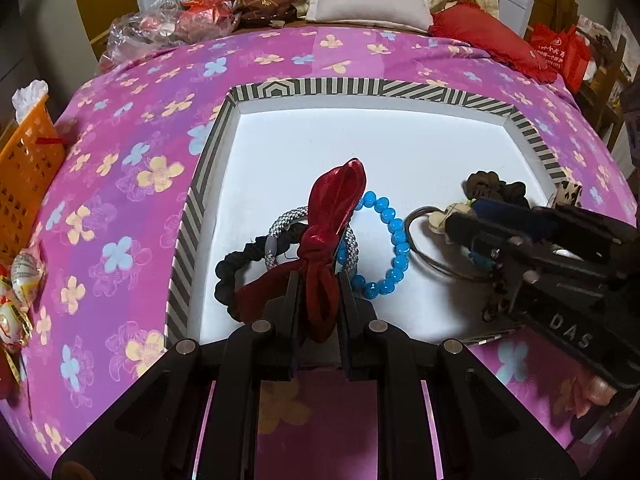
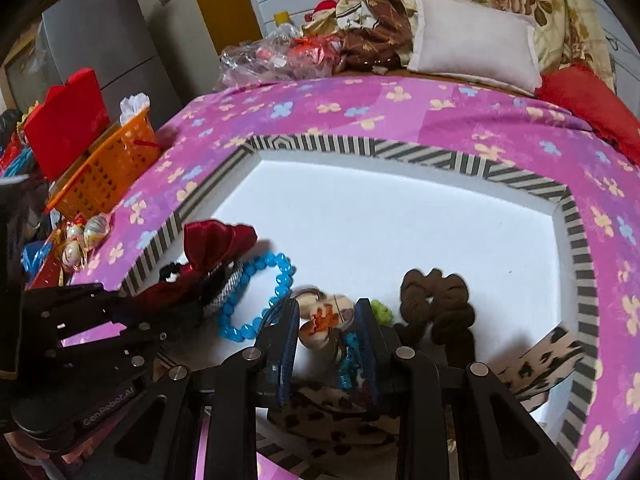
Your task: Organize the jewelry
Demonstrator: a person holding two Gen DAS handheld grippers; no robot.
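Here, a shallow white tray [image 1: 400, 152] with a black-and-white striped rim sits on a bed covered by a pink flowered sheet [image 1: 132, 168]. The left tool [image 1: 318, 292] is clamped on a red satin bow hair tie [image 1: 334, 216], its two fingers pressing the knot from either side while the bow's loops stand up above them. Beneath and beside the bow lie a black scrunchie [image 1: 232, 276] and a grey-and-white woven hair band [image 1: 280, 232], touching each other near the tray's left wall. A blue bead bracelet [image 1: 390, 248] rests just to the right of them on the tray floor.

The right tool [image 2: 327, 320] is over the near right part of the tray, its fingers set on either side of a cream hair clip with an orange flower [image 2: 326, 318]; whether they actually grip it, I cannot tell. Turquoise beads [image 2: 348, 356] hang between the fingers below the clip. A brown scrunchie [image 2: 438, 304] lies just right of this tool, and a leopard-print band [image 2: 548, 356] lies near the tray's right wall, partly under the tool.

Off the tray, an orange basket [image 2: 104, 176] stands beside the bed's left edge, and a white pillow [image 2: 476, 40] and red cushion [image 2: 588, 104] lie at the far end.
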